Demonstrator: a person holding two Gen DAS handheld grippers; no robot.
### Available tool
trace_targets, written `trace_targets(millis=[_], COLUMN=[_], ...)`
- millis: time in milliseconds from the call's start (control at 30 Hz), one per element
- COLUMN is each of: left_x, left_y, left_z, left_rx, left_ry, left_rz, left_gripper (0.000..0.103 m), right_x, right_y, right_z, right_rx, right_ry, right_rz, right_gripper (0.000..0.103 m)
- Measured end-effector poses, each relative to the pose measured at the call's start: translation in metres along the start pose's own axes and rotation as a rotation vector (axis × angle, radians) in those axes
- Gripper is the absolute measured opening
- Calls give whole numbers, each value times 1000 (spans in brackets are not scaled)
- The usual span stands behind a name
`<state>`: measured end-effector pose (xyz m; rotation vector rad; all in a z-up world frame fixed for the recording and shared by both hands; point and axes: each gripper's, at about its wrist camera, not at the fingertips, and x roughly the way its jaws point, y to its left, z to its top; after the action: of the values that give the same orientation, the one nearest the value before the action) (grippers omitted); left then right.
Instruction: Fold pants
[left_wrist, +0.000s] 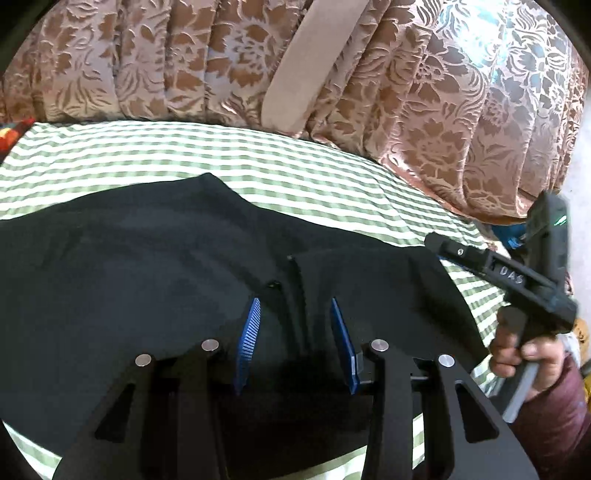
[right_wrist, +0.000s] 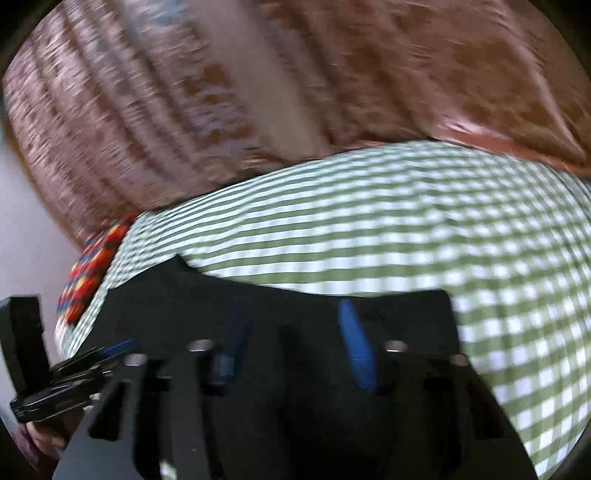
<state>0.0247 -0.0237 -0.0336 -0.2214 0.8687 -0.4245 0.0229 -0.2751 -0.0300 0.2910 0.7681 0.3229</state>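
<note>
Black pants (left_wrist: 147, 266) on checked sheet (left_wrist: 258, 162) | curtain (left_wrist: 424, 110) behind | both grippers part-open, empty

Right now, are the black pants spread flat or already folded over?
Mostly spread: the black pants lie in one broad sheet on the checked cloth. Only a small flap overlaps near their edge; a full fold isn't visible.

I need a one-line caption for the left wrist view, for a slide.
Left gripper poised over black pants on a green checked sheet, right gripper at the side.
</note>
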Motion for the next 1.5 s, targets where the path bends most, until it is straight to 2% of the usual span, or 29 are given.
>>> trace_targets(millis=[33,100,200,267,333,400,467,533,633,833,1000,1100,1167,1333,1500], left_x=[-3,-9,-11,-8,0,0,-1,-4,-10,-22,-28,-31,-32,-34,-35], left_y=[1,0,-10,-15,-15,-10,-6,-5,-5,0,11,16,20,29,36], left_z=[-1,-6,-17,-25,-36,-42,-41,-40,-39,-38,-38,-38,-38,-38,-37], left_rx=[-1,7,85,132,166,147,121,110,113,100,63,44,34,-1,-24], left_ry=[-3,-10,10,34,71,65,61,47,22,-24,-36,-41,-44,-46,-44], left_rz=[-5,-43,-47,-38,1,0,-11,-7,9,73,103,119,130,152,178], left_gripper=[38,38,38,38,39,39,39,44,44,44,44,44,44,44,44], right_x=[4,15,36,52,74,90,92,92,91,64,42,23,16,16,39], right_y=[10,35,64,76,80,77,71,66,64,68,74,85,91,106,117], right_z=[1,3,0,-6,-15,-29,-37,-36,-33,-34,-40,-52,-60,-78,-91], right_rx=[-26,-94,-152,-186,-179,-187,-169,-134,-107,-88,-93,-139,-175,-238,-270], right_ry=[14,49,105,140,205,248,200,201,198,176,161,175,190,237,277], right_rz=[29,85,155,165,163,132,154,174,184,168,189,228,250,271,222], right_gripper=[33,32,32,32,32,33,33,33,33,33,34,33,27,22,23])
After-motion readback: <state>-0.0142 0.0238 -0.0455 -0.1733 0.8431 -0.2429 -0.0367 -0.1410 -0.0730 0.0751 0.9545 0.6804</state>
